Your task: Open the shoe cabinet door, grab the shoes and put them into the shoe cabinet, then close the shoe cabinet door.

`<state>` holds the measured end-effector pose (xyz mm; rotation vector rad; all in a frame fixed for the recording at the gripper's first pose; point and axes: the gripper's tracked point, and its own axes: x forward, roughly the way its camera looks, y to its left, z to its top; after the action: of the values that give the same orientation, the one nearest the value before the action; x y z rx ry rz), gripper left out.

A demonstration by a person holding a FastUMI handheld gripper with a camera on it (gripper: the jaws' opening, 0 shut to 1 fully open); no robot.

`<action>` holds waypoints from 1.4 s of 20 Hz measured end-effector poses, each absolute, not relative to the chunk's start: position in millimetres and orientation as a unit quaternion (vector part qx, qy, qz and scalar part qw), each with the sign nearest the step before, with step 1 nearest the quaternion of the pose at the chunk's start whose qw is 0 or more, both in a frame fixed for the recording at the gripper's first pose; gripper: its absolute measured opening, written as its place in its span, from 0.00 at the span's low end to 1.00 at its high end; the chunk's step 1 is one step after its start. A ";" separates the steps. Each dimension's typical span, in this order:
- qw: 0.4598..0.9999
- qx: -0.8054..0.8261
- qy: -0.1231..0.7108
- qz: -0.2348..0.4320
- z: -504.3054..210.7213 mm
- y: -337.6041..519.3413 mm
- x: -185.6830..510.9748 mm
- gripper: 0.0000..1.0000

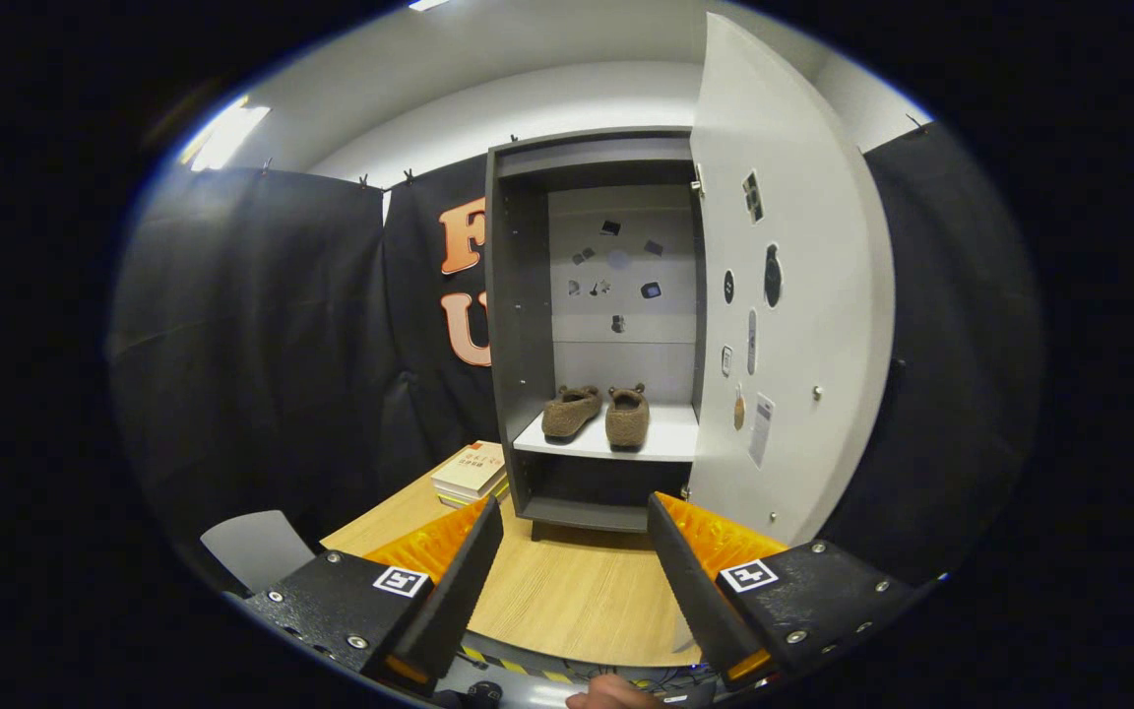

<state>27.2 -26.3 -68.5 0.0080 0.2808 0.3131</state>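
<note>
gripper (575, 551), lower centre: fingers spread wide and holding nothing, aimed level over the wooden table (577, 601). a hand (611, 695) shows at the bottom edge. books (472, 471) lie centre left. beyond, shoe cabinet (528, 325) with door (788, 295) swung open rightward; shoes (598, 414) sit side by side on its white shelf (665, 438).

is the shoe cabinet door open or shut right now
Open: the door swings out right of the cabinet, baring the shoes on its shelf; gripper open, empty.
</note>
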 end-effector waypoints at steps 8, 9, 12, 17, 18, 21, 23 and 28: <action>0.987 0.023 0.130 0.093 -55.5 -87.6 15.1 0.92; 0.988 0.024 0.127 0.079 -52.9 -98.6 15.4 0.92; 0.991 0.038 0.124 0.044 -51.8 -121.5 18.4 0.92; 0.992 0.032 0.121 -0.013 -56.2 -170.4 25.0 0.92; 0.992 0.030 0.120 -0.021 -55.1 -180.7 29.3 0.92; 0.992 0.029 0.119 -0.019 -56.7 -199.9 47.5 0.92; 0.991 0.036 0.129 -0.006 -63.8 -201.8 61.5 0.92; 0.989 0.029 0.132 0.053 -75.0 -187.8 86.1 0.92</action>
<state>86.1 -187.8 -75.0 0.0587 0.2656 0.1057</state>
